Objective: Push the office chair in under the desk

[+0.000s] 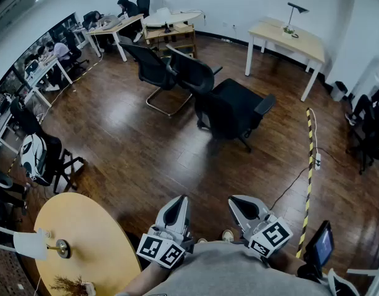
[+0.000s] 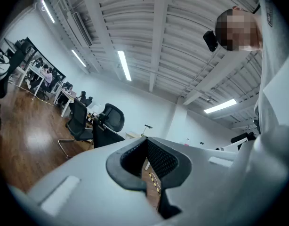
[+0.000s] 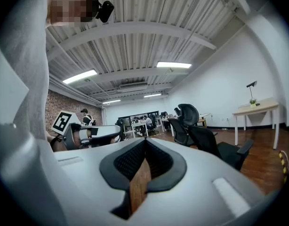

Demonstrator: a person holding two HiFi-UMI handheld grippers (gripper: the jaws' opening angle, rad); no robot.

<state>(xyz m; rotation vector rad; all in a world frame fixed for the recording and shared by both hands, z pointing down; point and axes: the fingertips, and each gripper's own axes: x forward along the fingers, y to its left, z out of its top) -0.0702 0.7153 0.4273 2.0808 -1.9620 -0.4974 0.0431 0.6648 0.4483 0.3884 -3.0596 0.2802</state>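
A black office chair (image 1: 234, 108) with armrests stands on the open wood floor in the middle of the room; the right gripper view shows the chair (image 3: 220, 149) too. The light wooden desk (image 1: 288, 37) with a small lamp stands behind it near the far wall, apart from the chair, and the desk (image 3: 256, 109) shows again at the right. My left gripper (image 1: 175, 209) and right gripper (image 1: 244, 206) are held close to my body, far from the chair. Both are shut with nothing between the jaws, as seen on the left gripper (image 2: 147, 147) and the right gripper (image 3: 145, 147).
Two more black chairs (image 1: 157, 71) stand left of the office chair. A round yellow table (image 1: 84, 245) is at my near left. A yellow-black floor strip (image 1: 310, 171) and a cable run on the right. People sit at desks (image 1: 47, 63) along the left wall.
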